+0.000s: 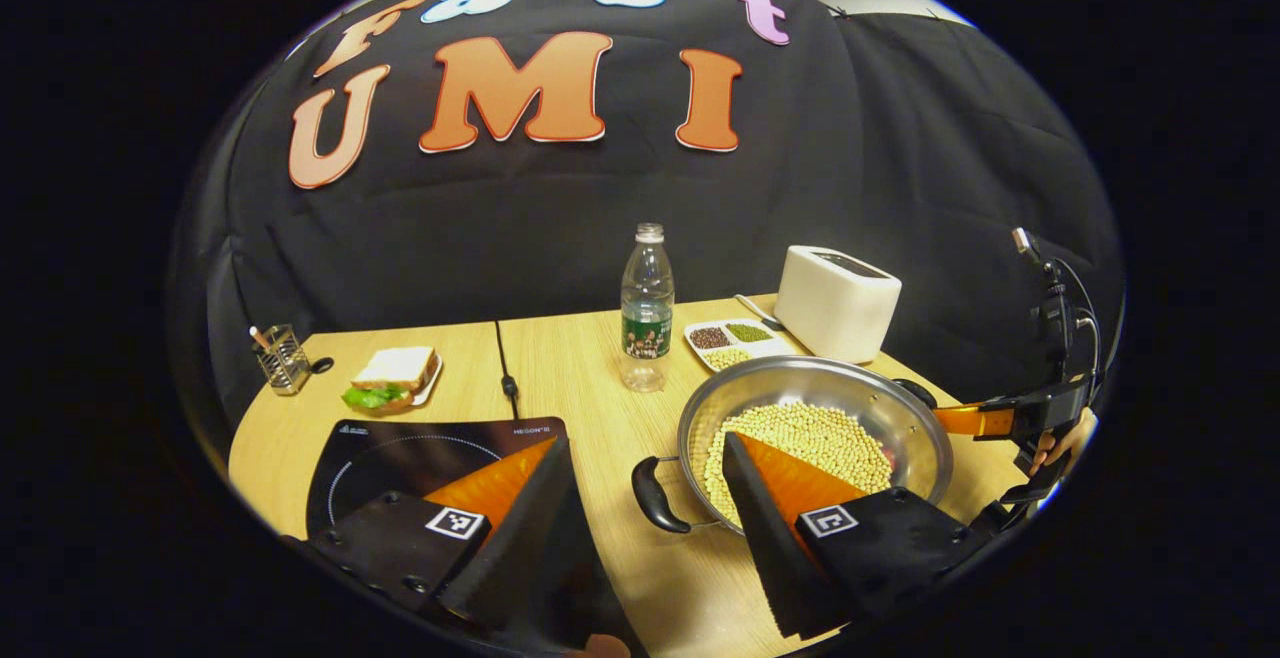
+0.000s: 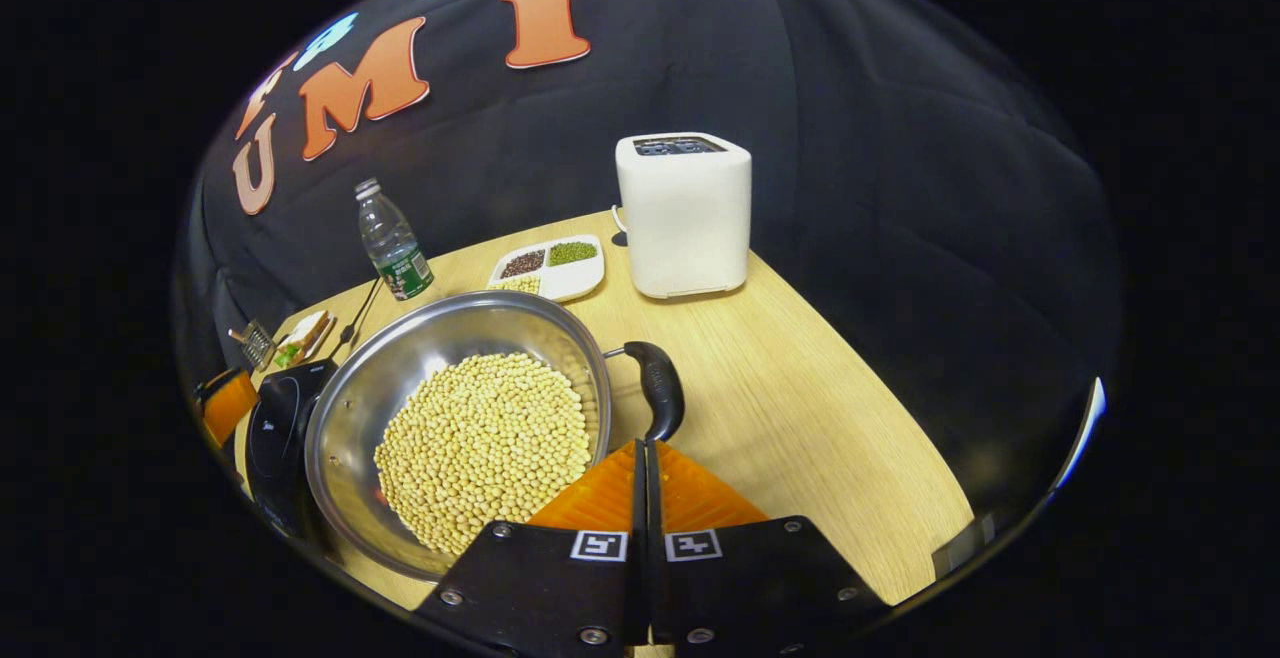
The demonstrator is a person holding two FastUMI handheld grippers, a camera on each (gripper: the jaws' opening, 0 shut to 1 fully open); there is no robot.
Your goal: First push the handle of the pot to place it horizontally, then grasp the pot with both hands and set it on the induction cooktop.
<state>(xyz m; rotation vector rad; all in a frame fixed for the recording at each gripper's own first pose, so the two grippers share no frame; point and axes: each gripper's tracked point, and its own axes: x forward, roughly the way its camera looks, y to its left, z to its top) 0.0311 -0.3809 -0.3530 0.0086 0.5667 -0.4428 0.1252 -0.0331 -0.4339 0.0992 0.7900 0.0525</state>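
A pale wooden tabletop (image 1: 590, 368) stands against a black cloth wall. On it, in the left gripper view, a water bottle (image 1: 647, 308) stands near the middle, a white toaster (image 1: 836, 301) at about 2 o'clock from it, and a divided dish of beans (image 1: 735, 340) between the two. A sandwich on a plate (image 1: 393, 378) and a small wire holder (image 1: 281, 359) sit toward 9 o'clock.

The left tool (image 1: 645, 483) has its fingers spread wide apart, holding nothing; one finger lies over the induction cooktop (image 1: 400, 448), the other over the pot's near rim. The right tool (image 2: 641, 483) has its fingers pressed together with nothing between them, their tip just at the end of the pot's black handle (image 2: 658, 390); I cannot tell whether it touches.

The pot (image 2: 440, 358) is a shiny steel pan holding a heap of pale soybeans (image 2: 487, 443). It rests on the tabletop just beside the cooktop, at its 3 o'clock in the left gripper view, with a second black handle (image 1: 655, 498) toward the cooktop.
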